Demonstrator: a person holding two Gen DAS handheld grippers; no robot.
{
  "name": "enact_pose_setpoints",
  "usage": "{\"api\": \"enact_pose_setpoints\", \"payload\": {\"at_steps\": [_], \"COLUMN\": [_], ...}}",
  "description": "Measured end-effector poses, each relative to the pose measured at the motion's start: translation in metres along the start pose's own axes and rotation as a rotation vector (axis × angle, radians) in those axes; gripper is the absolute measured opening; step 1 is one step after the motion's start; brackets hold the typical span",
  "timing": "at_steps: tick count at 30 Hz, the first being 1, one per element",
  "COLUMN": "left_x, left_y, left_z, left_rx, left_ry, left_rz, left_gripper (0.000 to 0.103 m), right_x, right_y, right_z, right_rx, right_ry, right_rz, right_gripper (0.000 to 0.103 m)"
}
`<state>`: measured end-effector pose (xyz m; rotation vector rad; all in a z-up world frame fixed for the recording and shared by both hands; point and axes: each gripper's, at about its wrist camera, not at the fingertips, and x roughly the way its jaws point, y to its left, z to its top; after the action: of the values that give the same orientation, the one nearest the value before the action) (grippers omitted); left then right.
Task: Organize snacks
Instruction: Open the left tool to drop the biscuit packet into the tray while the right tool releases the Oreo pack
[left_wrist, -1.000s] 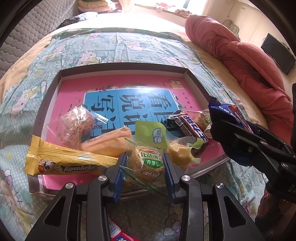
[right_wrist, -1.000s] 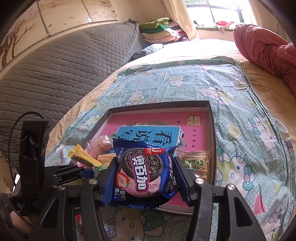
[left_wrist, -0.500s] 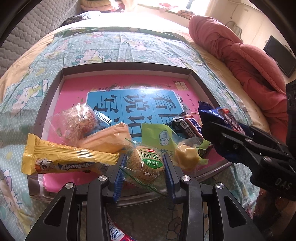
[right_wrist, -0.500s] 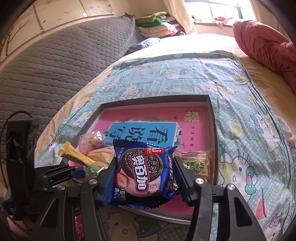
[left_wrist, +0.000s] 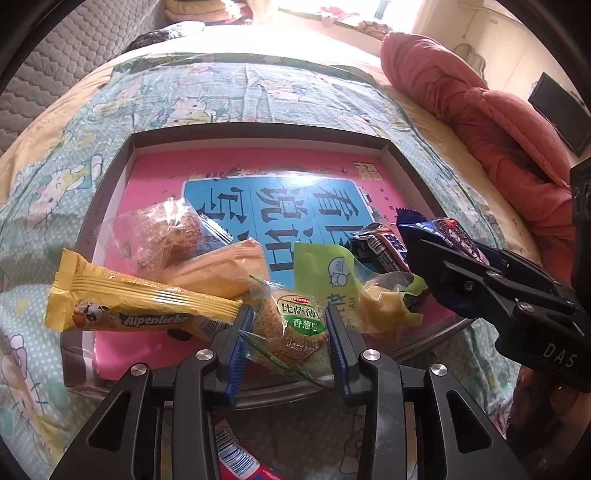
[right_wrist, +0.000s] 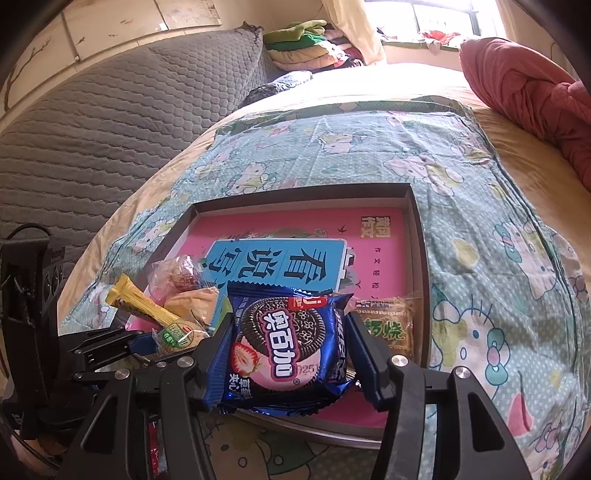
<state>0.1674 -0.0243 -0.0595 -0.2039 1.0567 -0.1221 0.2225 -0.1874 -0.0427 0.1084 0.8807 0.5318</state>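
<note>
Both grippers held snacks low in the frame over the tray (left_wrist: 110, 177): the left gripper (left_wrist: 288, 332) squeezed a green biscuit pack (left_wrist: 291, 325), the right gripper (right_wrist: 288, 347) squeezed a blue cookie pack (right_wrist: 284, 343), so each should have been lowered onto bare pink before letting go.

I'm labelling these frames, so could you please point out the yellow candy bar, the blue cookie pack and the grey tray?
yellow candy bar (left_wrist: 140, 302), left wrist view, middle of its wrapper.
blue cookie pack (right_wrist: 284, 343), right wrist view, the printed cookie on its front.
grey tray (left_wrist: 258, 131), left wrist view, far rim.
</note>
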Motion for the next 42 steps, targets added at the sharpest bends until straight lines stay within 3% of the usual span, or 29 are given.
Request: {"api": "enact_pose_setpoints", "payload": {"at_steps": [23,42], "left_x": [-0.011,-0.04], "left_y": [-0.006,-0.011], "left_z": [0.002,0.004], "left_rx": [-0.003,0.007], "left_ry": [0.01,-0.038], "left_rz": [-0.007,0.016], "left_gripper": [0.042,0.055], "right_x": [-0.008,-0.025], "right_y": [-0.005,-0.006], "right_z": [0.002,0.006], "right_rx": [0.037,0.032], "right_ry": [-0.017,-0.064], "right_rz": [0.026,0.032], "right_gripper": [0.06,0.06]}}
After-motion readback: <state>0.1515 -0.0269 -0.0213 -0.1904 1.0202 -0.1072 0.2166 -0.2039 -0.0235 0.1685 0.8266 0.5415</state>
